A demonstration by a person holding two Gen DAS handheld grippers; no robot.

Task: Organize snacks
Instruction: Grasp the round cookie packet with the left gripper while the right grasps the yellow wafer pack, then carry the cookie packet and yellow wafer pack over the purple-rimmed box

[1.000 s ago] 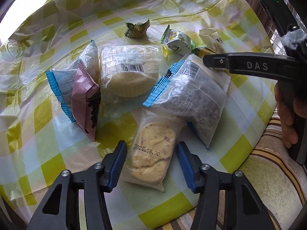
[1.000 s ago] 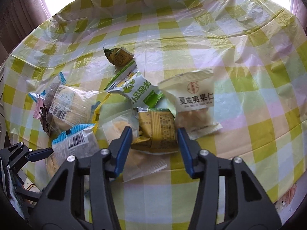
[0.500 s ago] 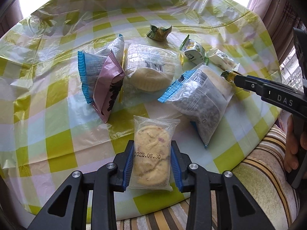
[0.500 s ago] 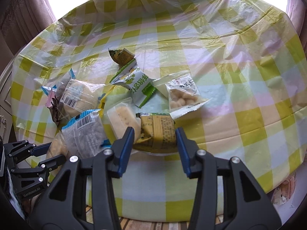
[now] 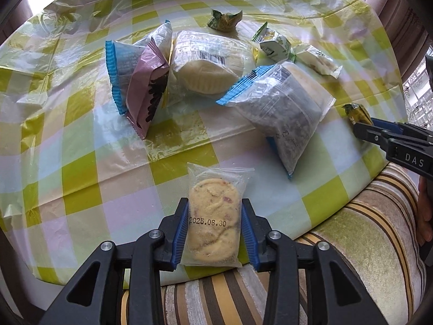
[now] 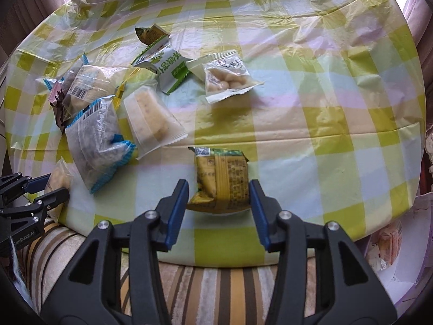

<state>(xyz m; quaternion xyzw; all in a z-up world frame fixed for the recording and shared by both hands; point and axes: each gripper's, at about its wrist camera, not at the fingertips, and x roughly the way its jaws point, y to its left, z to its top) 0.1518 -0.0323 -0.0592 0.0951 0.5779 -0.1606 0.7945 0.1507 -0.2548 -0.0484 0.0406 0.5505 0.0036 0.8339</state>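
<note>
Tabletop under green-yellow check plastic cover, striped upholstery at 5 o'clock in left wrist view.
Snack pile at 12 o'clock of left view: blue-edged grey packet, clear-wrapped pale cake with barcode at its 10, pink packet leaning on blue-edged white packet at 9 of the cake.
Green-white packet, clear nut packet at its 3, clear pale bar packet at its 6, all apart from right gripper.
Left gripper at 6 o'clock, pads against both sides of clear cookie packet stamped 2025.08.30, jaws easing open, packet over tabletop edge.
Right gripper at 6 o'clock of its view, yellow-green packet between jaws, right pad touching, gap at left pad; firm pinch: cannot tell.
Small green wrapper at 12, alone.
</note>
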